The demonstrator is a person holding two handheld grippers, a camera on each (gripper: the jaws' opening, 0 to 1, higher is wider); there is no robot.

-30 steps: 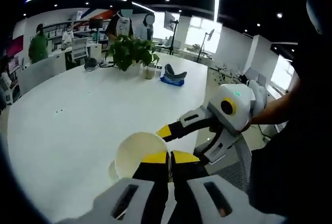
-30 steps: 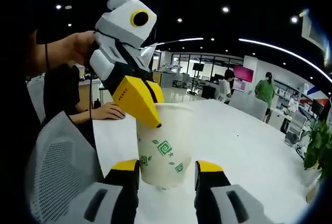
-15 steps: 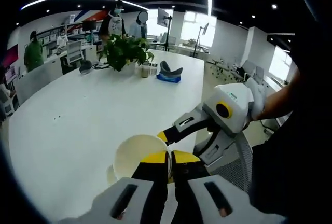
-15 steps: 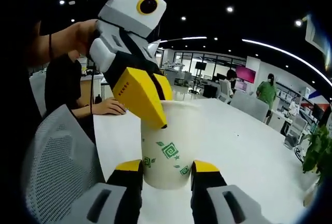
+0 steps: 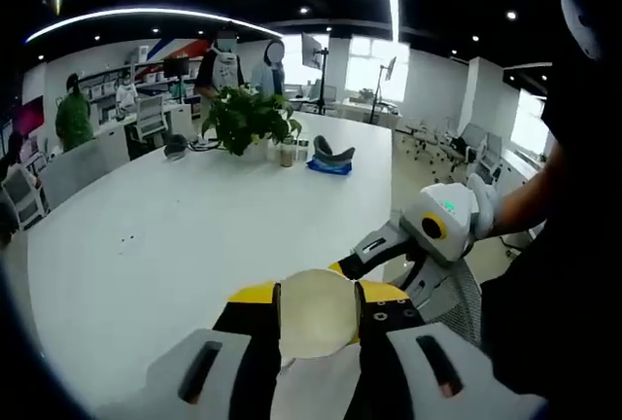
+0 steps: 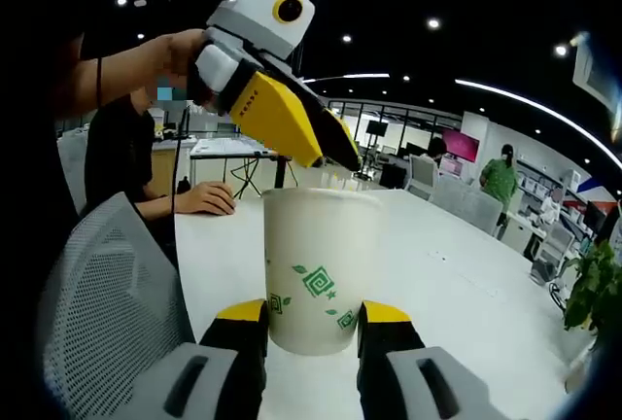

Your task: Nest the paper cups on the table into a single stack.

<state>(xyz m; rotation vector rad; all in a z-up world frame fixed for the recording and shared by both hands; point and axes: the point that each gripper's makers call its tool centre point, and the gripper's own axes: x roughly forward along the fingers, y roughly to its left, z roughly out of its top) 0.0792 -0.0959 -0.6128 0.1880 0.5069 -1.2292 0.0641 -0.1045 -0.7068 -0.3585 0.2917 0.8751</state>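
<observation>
Our two handheld grippers and dark clothing

We carry a left gripper (image 5: 316, 303) and a right gripper (image 6: 311, 318), each with yellow-tipped black jaws on pale grey mounts with dark slots; their white housings bear a yellow-ringed lens, and our clothing (image 5: 569, 274) is dark.

Open-plan office. Large white table (image 5: 165, 235) as landmark, running deep into room. On its far end: potted green plant (image 5: 248, 117), small jars beside plant, blue item just right of them. Beyond table: desks with monitors, shelving, people standing and seated. Mesh-back office chair (image 6: 107, 313) at table's near edge. Seated person's hand (image 6: 204, 206) resting on table. Black ceiling above with recessed spots, curved light strips, vent. Windows on far wall.
</observation>
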